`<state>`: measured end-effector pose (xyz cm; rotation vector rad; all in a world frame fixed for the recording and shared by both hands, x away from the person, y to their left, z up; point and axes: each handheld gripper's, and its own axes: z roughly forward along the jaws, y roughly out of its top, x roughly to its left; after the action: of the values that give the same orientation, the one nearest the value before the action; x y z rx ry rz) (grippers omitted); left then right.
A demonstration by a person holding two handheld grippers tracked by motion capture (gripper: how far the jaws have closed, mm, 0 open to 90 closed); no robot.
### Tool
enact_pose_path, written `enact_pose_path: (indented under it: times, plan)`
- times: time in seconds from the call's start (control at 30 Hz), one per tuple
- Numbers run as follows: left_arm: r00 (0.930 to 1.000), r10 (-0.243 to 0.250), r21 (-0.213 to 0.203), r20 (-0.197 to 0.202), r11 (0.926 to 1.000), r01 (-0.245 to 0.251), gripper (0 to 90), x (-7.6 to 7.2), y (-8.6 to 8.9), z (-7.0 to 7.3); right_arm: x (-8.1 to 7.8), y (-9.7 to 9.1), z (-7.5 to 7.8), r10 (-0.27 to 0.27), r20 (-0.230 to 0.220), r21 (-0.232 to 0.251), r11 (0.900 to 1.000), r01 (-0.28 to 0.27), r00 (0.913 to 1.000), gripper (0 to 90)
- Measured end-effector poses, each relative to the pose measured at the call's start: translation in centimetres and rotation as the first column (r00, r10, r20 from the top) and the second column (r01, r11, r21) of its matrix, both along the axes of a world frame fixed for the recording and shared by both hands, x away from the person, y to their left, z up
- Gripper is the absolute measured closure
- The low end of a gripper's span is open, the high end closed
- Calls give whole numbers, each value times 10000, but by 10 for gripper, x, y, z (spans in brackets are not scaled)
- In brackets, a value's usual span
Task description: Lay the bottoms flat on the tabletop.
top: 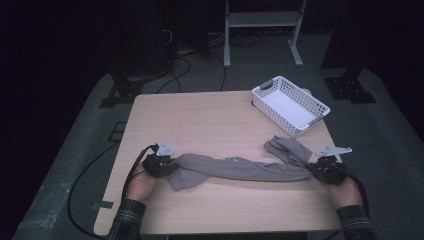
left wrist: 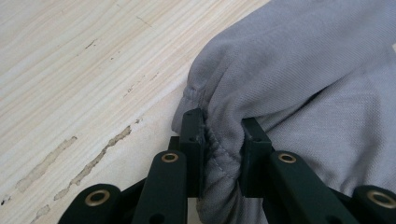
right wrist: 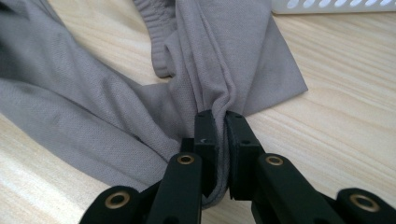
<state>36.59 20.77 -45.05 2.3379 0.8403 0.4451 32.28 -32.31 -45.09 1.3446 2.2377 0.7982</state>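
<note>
A grey garment (top: 235, 169) lies stretched in a long band across the near half of the wooden table (top: 200, 120). My left gripper (top: 167, 165) is shut on the garment's left end; in the left gripper view its black jaws pinch a bunched, hemmed fold of the grey cloth (left wrist: 299, 70). My right gripper (top: 315, 170) is shut on the right end. The right gripper view has a thin gathered fold of the same cloth (right wrist: 224, 56) clamped between the jaws, low over the tabletop. A loose flap of the garment (top: 287, 147) lies just beyond the right gripper.
A white perforated plastic basket (top: 290, 105) sits empty at the table's far right corner; its lower edge (right wrist: 336, 5) appears in the right gripper view. Black cables trail from both grippers off the near table edge. Stand legs and cables occupy the dark floor behind the table.
</note>
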Motion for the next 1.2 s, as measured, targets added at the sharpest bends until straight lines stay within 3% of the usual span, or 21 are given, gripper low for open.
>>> enact_pose_path:
  times: [0.07, 0.2, 0.5, 0.7, 0.87, 1.2]
  plan:
    - [10000, -53, -7, -25, 10000, 53, 756, 0, 1, 1, -1, 0, 3, 4, 95, 81, 10000, -5, 10000, 832]
    - [9999, -54, -470, -137, 9989, 48, 770, -1, 4, 7, -6, -1, 12, 24, 459, 317, 9995, -38, 9989, 832]
    - [9981, -399, -1049, 463, 9935, 446, 778, -12, 10, 34, -22, -6, 49, -167, 1560, 706, 9975, 57, 9876, 833]
    - [9956, -589, -1558, 729, 9853, 697, 778, -21, 16, 52, -31, -8, 65, -286, 1833, 747, 9971, 151, 9826, 833]
    - [9938, -812, -2086, 755, 9733, 954, 778, -26, 25, 66, -38, -9, 80, -491, 1951, 878, 9956, 325, 9795, 833]
    - [9862, -1249, -2013, 1088, 9688, 1448, 778, -42, 30, 89, -60, -3, 114, -385, 2605, 875, 9960, 161, 9647, 834]
